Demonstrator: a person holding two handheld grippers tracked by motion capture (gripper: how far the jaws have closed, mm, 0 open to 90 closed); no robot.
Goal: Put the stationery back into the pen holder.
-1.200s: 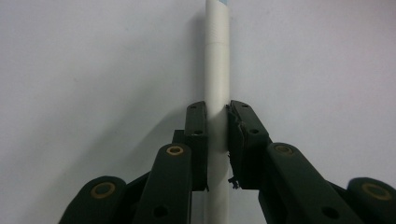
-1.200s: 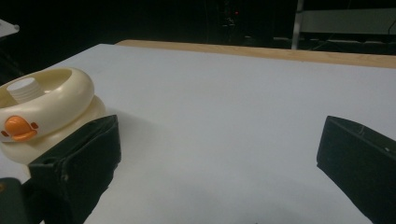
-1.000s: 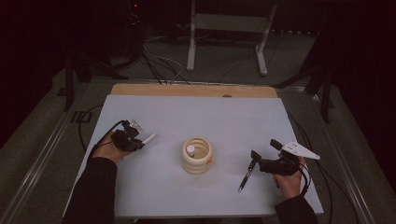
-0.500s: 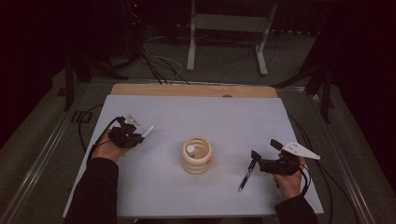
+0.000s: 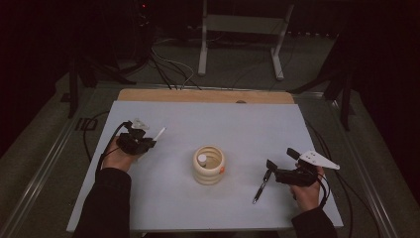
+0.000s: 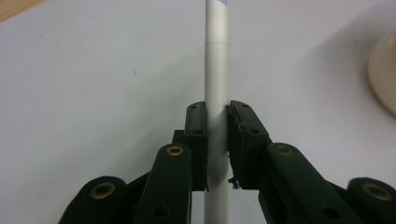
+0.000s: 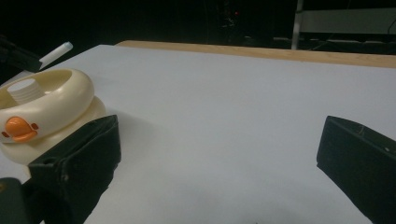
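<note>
From up high we saw the whole white table (image 5: 237, 124), with the cream ring-shaped holder (image 5: 208, 165) near its middle. Our left gripper (image 5: 148, 141) was off to the left of the holder, and our right gripper (image 5: 280, 163) was off to the right.

The left gripper view showed us what the high view was too far away to show: both jaws were pressed tight on a white pen (image 6: 216, 84), which stuck straight out past the tips. From up high that pen was just a thin pale stick (image 5: 159, 134) poking out of the gripper.

In the right gripper view our right gripper (image 7: 219, 154) had its jaws spread wide, with bare table between them and nothing held. That view also showed a small orange knob (image 7: 18, 128) on the side of the holder (image 7: 46, 112), which from up high was a tiny dot.

The high view showed a dark pen (image 5: 261, 186) lying on the table just below the right gripper's jaws. We could not tell if a jaw touched it. The far end of the white pen was cut off at the top of the left gripper view.
</note>
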